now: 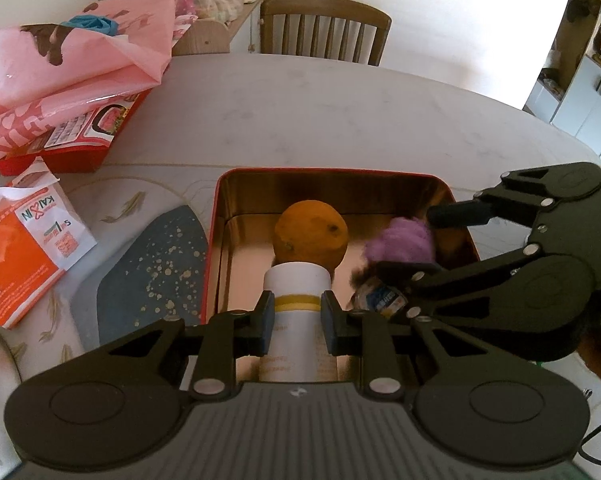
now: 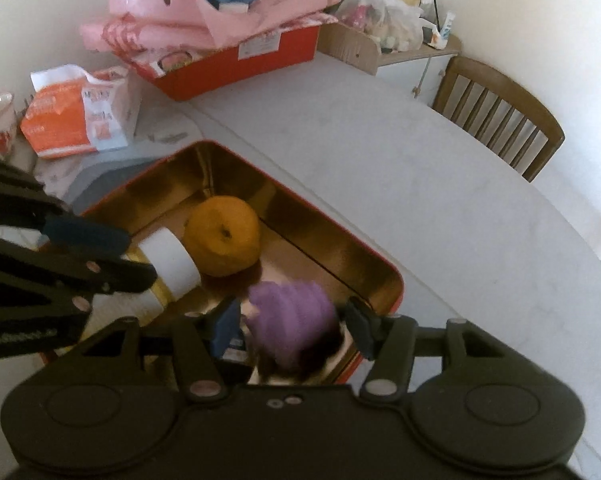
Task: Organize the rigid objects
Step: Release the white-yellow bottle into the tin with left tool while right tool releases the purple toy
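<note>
The left tool [image 1: 296, 314] was clamped on a white bottle [image 1: 296, 320], its blue pads pressed against both sides just below the yellow band, and the bottle lay slanted inside a red tin [image 1: 216, 216] with a shiny gold lining. The bottle's white cap touched an orange [image 1: 311, 231] that sat on the tin's floor.

Beside it, the right tool [image 2: 294, 326] hung over the near corner of the same tin with its jaws partly apart. A purple fluffy thing [image 2: 292, 316] sat between the pads; the picture there was blurred, and I could not tell whether the pads actually pressed on it. A small jar with a printed label [image 1: 382, 300] lay under the purple fluff, mostly hidden.

The tin stood on a pale worktop [image 1: 340, 112], partly over a dark blue speckled mat [image 1: 156, 272]. Left of the mat lay an orange and white packet [image 1: 24, 256]. Farther back stood a red box [image 2: 236, 64] with pink plastic bags [image 2: 204, 12] heaped on top. A wooden chair [image 1: 324, 28] was pushed up to the far edge of the worktop, and next to it a small wooden shelf [image 2: 404, 54] carried a white plastic bag and other clutter.
</note>
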Motion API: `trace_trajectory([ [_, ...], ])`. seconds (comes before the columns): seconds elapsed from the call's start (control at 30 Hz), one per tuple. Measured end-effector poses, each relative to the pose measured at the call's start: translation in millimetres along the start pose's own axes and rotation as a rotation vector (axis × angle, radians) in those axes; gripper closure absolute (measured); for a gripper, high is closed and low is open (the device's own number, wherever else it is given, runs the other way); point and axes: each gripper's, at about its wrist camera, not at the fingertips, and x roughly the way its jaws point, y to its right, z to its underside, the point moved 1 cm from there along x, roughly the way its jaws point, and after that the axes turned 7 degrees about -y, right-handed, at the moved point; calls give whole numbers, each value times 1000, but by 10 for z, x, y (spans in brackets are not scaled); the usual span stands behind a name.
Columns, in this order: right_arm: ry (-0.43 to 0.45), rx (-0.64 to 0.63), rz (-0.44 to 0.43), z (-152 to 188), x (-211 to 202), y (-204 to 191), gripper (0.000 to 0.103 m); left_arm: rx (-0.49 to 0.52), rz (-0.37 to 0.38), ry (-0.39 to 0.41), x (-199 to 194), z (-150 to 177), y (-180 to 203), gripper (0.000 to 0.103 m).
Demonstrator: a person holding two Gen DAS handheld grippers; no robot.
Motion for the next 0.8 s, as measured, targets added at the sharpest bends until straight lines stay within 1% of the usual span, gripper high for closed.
trace_trajectory([
  [0.33,48,75,-77,136,-413,128,42,-3,-2,9,-105,90,41,79],
  [0.47,62,91,-83,217,-564,145,39,-3,-1,29,-210,122,84,79],
  [0.63,85,118,-87,338,-756,188,39,1,-3,51,-347,167,185,79],
  [0.7,94,126,-87,410,-843,223,37,4,0,61,-407,194,233,79],
  [0.73,99,133,-91,453,-893,250,34,4,1,65,-433,207,260,79],
  [0.8,106,148,-99,539,-980,311,33,5,3,72,-484,232,319,79],
])
